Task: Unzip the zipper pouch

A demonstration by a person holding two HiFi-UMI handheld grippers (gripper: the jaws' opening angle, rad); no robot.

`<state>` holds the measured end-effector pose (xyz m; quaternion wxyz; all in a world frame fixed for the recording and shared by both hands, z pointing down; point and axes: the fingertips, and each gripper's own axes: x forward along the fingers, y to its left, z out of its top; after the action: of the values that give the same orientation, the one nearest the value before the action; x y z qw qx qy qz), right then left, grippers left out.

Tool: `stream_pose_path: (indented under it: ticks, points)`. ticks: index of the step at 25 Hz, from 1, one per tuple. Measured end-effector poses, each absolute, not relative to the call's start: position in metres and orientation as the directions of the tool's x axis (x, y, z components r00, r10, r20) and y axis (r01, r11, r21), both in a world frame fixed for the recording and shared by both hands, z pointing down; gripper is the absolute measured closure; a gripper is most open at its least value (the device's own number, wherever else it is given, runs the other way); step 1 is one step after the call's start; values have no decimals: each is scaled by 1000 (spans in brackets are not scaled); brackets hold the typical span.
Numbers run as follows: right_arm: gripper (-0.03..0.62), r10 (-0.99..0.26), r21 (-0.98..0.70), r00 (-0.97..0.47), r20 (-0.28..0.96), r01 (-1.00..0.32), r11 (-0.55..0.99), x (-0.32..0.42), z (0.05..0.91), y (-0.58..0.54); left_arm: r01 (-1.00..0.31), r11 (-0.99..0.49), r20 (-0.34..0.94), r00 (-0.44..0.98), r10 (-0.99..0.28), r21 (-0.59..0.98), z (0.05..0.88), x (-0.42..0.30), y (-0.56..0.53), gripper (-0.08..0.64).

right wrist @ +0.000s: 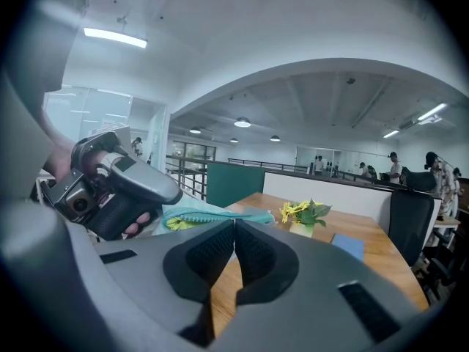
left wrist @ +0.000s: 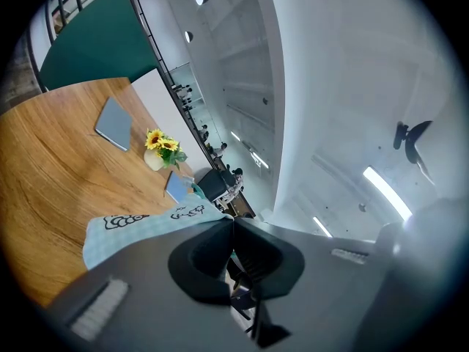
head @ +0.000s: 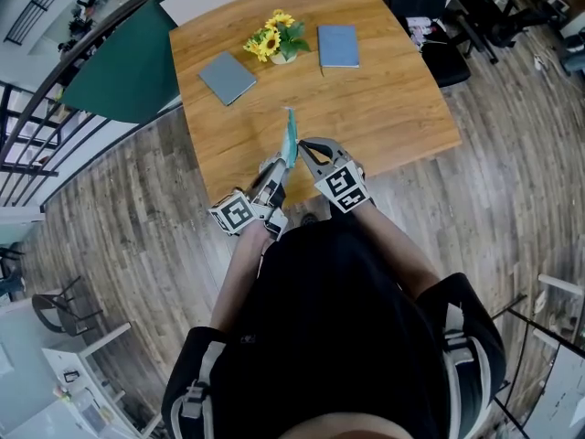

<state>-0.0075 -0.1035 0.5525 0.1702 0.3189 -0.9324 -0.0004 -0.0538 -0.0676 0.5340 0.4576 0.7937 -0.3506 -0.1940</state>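
The left hand-held gripper (head: 278, 168) and right hand-held gripper (head: 302, 147) pinch the zipper pouch (head: 291, 133) (held on edge)

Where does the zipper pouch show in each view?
Head view: zipper pouch at centre, seen edge-on.
Left gripper view: pouch lower left, reaching the jaw tips.
Right gripper view: pouch left of centre, just above the jaw tips.
Shared landmark: sunflowers, in all three.

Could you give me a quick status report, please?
Left gripper shut on zipper pouch. Right gripper shut at its zipper edge, hold unclear. Nothing blocking.
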Motion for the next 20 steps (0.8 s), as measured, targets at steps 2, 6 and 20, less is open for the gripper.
stream_pose_path:
  ticks: [2,6,20]
  points:
    - [586,-598,114,-736,318,-596,795,-6,552,-106,-379,-340,12,683,-730,860,534,-52,-68,558]
    - [586,-604,117,-731,319,-602,790,-6,551,-110,-381,-346,15,691,-723,858,534,-52,-69,559]
    - [586,-619,122,-718,318,-617,778,-10,552,-120,-385,-353,23,704,-710,853,532,-58,-69,559]
